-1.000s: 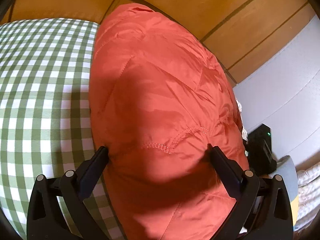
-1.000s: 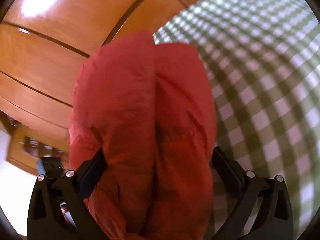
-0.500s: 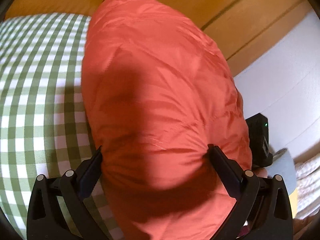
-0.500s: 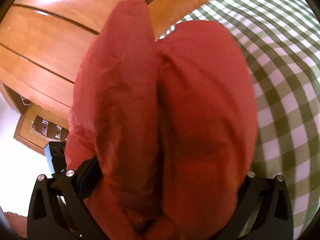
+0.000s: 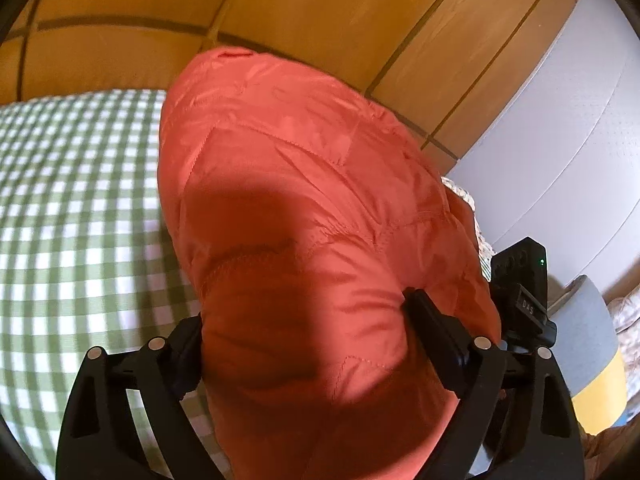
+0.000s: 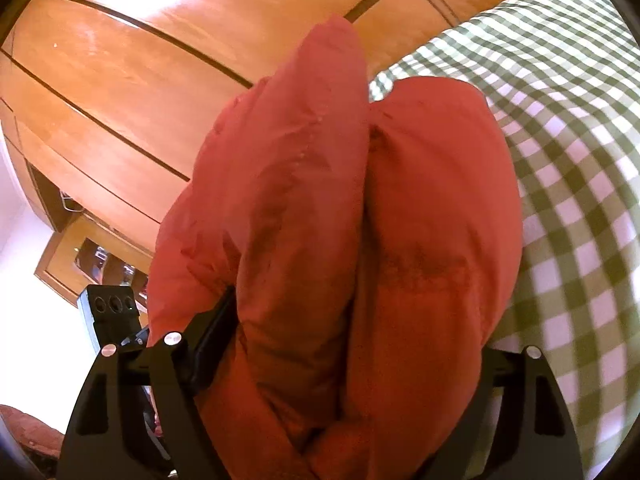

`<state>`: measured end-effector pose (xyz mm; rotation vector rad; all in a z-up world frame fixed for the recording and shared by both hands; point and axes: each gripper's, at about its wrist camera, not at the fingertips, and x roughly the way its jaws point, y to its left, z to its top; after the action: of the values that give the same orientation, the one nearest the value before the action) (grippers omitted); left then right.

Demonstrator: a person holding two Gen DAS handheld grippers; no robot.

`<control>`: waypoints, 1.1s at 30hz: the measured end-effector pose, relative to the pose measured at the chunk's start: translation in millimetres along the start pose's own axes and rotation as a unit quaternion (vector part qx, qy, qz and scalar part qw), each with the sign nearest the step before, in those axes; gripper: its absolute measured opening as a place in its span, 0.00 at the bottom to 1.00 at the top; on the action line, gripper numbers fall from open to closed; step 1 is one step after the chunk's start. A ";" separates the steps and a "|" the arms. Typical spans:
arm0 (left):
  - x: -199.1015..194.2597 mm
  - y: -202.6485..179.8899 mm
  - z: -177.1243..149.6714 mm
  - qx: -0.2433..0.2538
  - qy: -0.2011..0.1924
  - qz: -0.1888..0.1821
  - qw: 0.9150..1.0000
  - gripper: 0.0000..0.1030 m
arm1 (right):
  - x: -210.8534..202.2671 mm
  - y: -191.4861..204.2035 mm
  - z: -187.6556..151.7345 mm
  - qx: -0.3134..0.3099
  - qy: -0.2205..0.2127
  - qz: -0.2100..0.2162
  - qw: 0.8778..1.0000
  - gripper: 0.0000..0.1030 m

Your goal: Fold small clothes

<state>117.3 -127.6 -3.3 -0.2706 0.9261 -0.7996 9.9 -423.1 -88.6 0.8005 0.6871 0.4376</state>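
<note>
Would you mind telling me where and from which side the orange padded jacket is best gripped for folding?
Judging by its puffy bulk, grip the orange padded jacket at its near bunched edge, coming in low from the edge of the checked cloth. A stitched seam there is thinner and should slip less between the fingers.

Each claw, left (image 5: 304, 320) and right (image 6: 356, 320), is matte black with slotted arms and silver round-headed screws.

Home bedroom: green-checked bedspread (image 5: 80, 208), wooden wardrobe doors (image 6: 132, 80), white wall (image 5: 560, 140).
</note>
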 end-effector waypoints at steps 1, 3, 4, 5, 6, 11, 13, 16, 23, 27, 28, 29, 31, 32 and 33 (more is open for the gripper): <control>-7.3 2.1 0.1 0.002 -0.006 0.005 1.000 0.87 | 7.3 1.7 4.0 -0.002 -0.002 0.003 1.000 0.77; -22.2 7.9 0.9 0.003 -0.022 0.016 1.000 0.86 | 19.3 10.6 7.4 -0.012 -0.005 0.016 1.000 0.77; -32.5 10.2 3.8 0.002 -0.027 0.020 0.999 0.86 | 24.8 15.9 8.7 -0.017 -0.005 0.022 1.000 0.77; -41.5 14.7 5.5 -0.001 -0.037 0.029 0.999 0.86 | 33.3 23.6 10.6 -0.024 -0.004 0.029 0.999 0.77; -46.3 18.0 7.0 -0.002 -0.043 0.034 0.998 0.86 | 39.3 31.4 10.3 -0.031 -0.002 0.033 0.999 0.77; -73.3 43.0 19.8 -0.007 -0.083 0.072 0.994 0.86 | 82.5 61.1 23.2 -0.058 0.012 0.052 0.997 0.77; -81.8 56.2 27.9 -0.011 -0.094 0.086 0.992 0.85 | 103.5 72.7 31.2 -0.070 0.014 0.056 0.996 0.76; -89.4 76.6 42.8 -0.015 -0.112 0.108 0.988 0.85 | 127.7 84.7 38.4 -0.079 0.014 0.060 0.995 0.76; -92.5 117.7 62.6 -0.016 -0.132 0.162 0.978 0.85 | 181.2 98.3 43.4 -0.096 0.000 0.043 0.994 0.75; -59.4 162.1 62.6 -0.035 -0.094 0.208 0.973 0.94 | 215.7 88.0 47.0 -0.095 -0.001 -0.037 0.995 0.86; -50.8 169.6 60.4 -0.040 -0.083 0.214 0.972 0.97 | 221.2 83.4 48.1 -0.095 -0.006 -0.049 0.994 0.94; -45.9 177.6 58.1 -0.050 -0.079 0.206 0.974 0.97 | 222.3 81.5 48.1 -0.096 -0.010 -0.054 0.994 0.94; -42.8 188.2 55.9 -0.070 -0.082 0.188 0.976 0.97 | 223.5 78.5 47.4 -0.101 -0.015 -0.064 0.993 0.95; -42.2 188.1 56.3 -0.067 -0.082 0.193 0.976 0.97 | 225.7 74.3 49.8 -0.102 -0.016 -0.069 0.992 0.95; -43.0 183.5 54.2 -0.059 -0.085 0.202 0.974 0.97 | 222.1 74.9 46.9 -0.105 -0.019 -0.077 0.991 0.96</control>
<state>236.7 23.0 -42.2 -0.2394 0.8313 -0.3419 191.3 -267.6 -93.9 0.5513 0.6511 0.3467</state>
